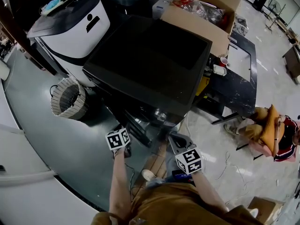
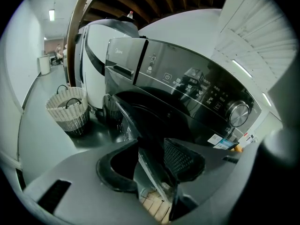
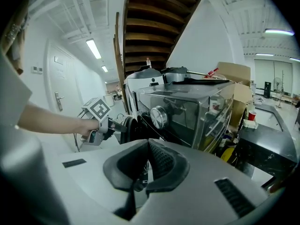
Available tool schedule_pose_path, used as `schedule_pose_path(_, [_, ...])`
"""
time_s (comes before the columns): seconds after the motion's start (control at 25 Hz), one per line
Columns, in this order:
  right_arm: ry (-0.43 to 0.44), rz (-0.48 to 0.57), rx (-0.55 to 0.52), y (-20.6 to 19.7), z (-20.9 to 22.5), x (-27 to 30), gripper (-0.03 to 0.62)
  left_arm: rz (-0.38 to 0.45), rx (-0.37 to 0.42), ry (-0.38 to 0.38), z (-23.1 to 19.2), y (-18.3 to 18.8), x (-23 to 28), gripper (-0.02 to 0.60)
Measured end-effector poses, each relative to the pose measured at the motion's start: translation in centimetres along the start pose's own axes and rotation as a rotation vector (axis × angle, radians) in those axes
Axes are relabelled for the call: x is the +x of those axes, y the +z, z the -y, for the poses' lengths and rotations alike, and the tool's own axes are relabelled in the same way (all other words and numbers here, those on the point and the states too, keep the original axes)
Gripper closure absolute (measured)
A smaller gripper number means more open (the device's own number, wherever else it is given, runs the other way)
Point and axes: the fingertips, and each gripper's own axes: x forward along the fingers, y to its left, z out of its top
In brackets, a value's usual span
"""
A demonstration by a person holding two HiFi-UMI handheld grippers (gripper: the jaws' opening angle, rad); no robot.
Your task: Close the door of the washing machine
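Showed washer (image 1: 150,60) at centre of head view, door (image 3: 127,129) ajar, swung out twd 6 o'clock. Held L gripper (image 2: 150,159) at washer's 7 o'clock w/ jaws partly apart, straddling door's edge, no clear pad contact. Held R gripper (image 3: 147,146) at 5 o'clock, near door, jaws closed together, empty. Noted basket (image 1: 69,97) at 9 o'clock, box (image 1: 206,21) at 1 o'clock, seated person (image 1: 269,130) at 4 o'clock.

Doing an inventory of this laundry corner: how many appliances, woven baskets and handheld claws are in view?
Appliances: 2 (black washing machine, white machine)
Woven basket: 1
Claws: 2 (left claw, right claw)
Total: 5
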Motion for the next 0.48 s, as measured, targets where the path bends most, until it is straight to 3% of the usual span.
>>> schedule_pose_path(0.48, [-0.038, -0.009, 0.021, -0.3, 2.1, -0.5, 0.583, 0.008, -0.04, -0.055, 2.3, 1.4, 1.6, 0.385])
